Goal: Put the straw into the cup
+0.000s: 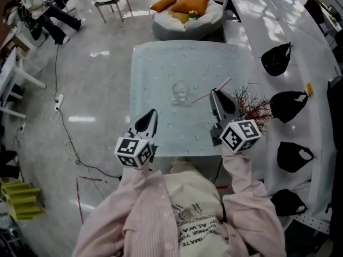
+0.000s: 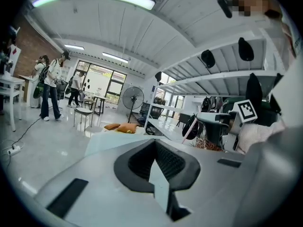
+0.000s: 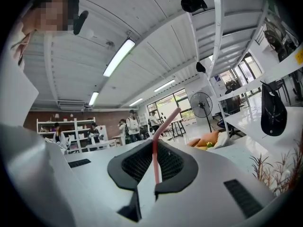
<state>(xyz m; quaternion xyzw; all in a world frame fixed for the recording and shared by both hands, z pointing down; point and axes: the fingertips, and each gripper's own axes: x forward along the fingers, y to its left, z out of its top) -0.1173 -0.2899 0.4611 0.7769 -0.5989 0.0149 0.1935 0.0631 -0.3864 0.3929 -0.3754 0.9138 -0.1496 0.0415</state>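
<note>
A clear cup (image 1: pixel 180 91) stands near the middle of the pale glass table (image 1: pixel 155 63). My right gripper (image 1: pixel 215 96) is just right of the cup and is shut on a pink straw (image 1: pixel 211 91). The straw lies slanted, its lower end pointing toward the cup and its bent end up to the right. In the right gripper view the straw (image 3: pixel 155 145) rises upright between the pads of the right gripper (image 3: pixel 154 169), bent at the top. My left gripper (image 1: pixel 151 116) hovers over the table's near left part, shut and holding nothing. In the left gripper view its pads (image 2: pixel 142 162) meet, and the straw (image 2: pixel 191 128) shows far right.
A white shelf unit at the right carries dark caps (image 1: pixel 276 58). A dried twig plant (image 1: pixel 252 107) sits at the table's right edge, close to my right gripper. Beyond the table lies a beanbag with orange cushions (image 1: pixel 187 12). A cable (image 1: pixel 59 100) runs across the floor at the left.
</note>
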